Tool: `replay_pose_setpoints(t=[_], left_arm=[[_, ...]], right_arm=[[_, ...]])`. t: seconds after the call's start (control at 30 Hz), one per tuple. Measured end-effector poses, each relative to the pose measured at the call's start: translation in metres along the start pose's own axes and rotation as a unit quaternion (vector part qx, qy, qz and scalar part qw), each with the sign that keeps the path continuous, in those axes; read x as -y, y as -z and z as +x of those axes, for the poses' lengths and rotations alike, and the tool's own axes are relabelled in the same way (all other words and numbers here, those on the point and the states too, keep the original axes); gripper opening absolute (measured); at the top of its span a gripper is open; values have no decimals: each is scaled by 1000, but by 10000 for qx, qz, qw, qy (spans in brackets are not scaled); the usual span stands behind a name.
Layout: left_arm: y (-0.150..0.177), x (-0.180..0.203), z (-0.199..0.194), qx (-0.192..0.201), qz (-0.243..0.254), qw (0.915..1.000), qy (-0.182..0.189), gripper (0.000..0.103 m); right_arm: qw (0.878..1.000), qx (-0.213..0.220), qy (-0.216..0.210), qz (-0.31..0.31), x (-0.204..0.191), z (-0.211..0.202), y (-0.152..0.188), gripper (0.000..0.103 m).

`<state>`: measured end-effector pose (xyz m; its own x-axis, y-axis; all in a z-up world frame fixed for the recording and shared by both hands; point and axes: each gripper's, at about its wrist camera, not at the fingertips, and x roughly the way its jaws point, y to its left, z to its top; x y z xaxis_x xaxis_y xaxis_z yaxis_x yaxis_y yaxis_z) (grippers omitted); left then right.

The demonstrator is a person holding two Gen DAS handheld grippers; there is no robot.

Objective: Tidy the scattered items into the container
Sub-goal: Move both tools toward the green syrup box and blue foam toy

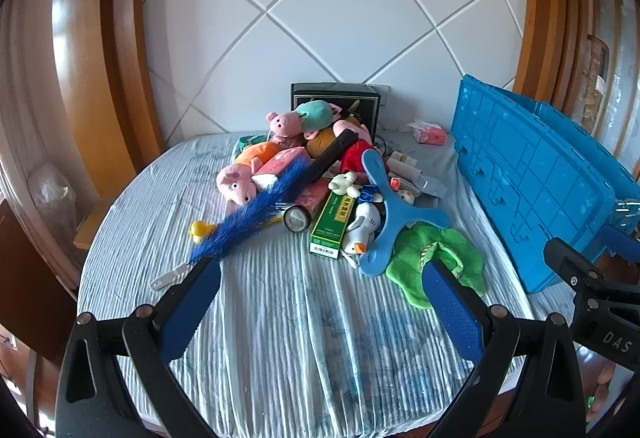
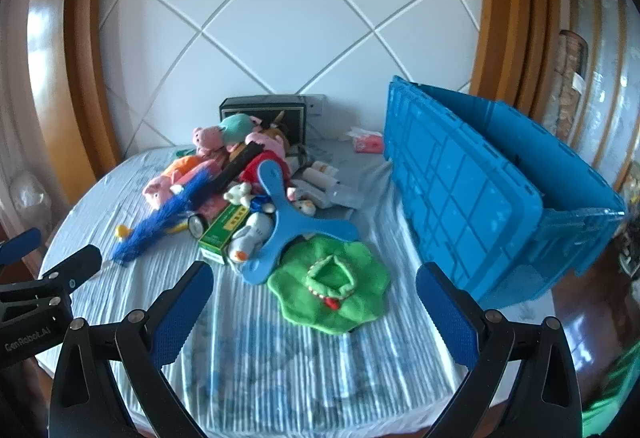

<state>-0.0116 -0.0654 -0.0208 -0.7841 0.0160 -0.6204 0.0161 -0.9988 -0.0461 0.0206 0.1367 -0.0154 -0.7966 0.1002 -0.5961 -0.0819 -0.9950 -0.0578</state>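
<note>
A heap of toys lies on the striped bed cover (image 1: 288,318): pink pig plushes (image 1: 236,184), a blue feather duster (image 1: 248,216), a green carton (image 1: 334,224), a white duck toy (image 1: 360,234), a blue three-armed boomerang (image 1: 390,206) and a green cloth hat (image 2: 330,288). The blue crate (image 2: 480,206) stands at the right, its lid up toward the heap. My left gripper (image 1: 324,270) hovers open short of the heap, nothing between its pads. My right gripper (image 2: 316,274) is open too, the green hat just beyond its fingers.
A dark box (image 1: 340,98) and a pink tissue pack (image 1: 430,134) sit at the back by the white tiled wall. Wooden frames flank the wall. A metal nail file (image 1: 172,276) lies near the left fingertip. The right gripper's body (image 1: 592,290) shows at the left view's right edge.
</note>
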Motion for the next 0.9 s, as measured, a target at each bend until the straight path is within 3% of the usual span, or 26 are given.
replay_pose_setpoints(t=[0.3, 0.33, 0.47, 0.73, 0.9], left_arm=[[-2, -16, 24, -174, -158, 9994, -265, 102], [-3, -16, 28, -243, 78, 9997, 12, 102], [-5, -16, 54, -454, 16, 9989, -69, 102], [-8, -6, 118, -801, -76, 9967, -128, 101], [-19, 10, 176, -1187, -65, 9924, -303, 91]], right_arm=[[9995, -108, -222, -171, -9, 25, -9, 103], [9995, -140, -240, -175, -9, 30, -10, 103], [9988, -288, -349, -210, -8, 53, -13, 103], [9955, -711, -535, -335, 5, 124, -23, 103], [9878, -1206, -908, -389, 20, 188, -31, 103]])
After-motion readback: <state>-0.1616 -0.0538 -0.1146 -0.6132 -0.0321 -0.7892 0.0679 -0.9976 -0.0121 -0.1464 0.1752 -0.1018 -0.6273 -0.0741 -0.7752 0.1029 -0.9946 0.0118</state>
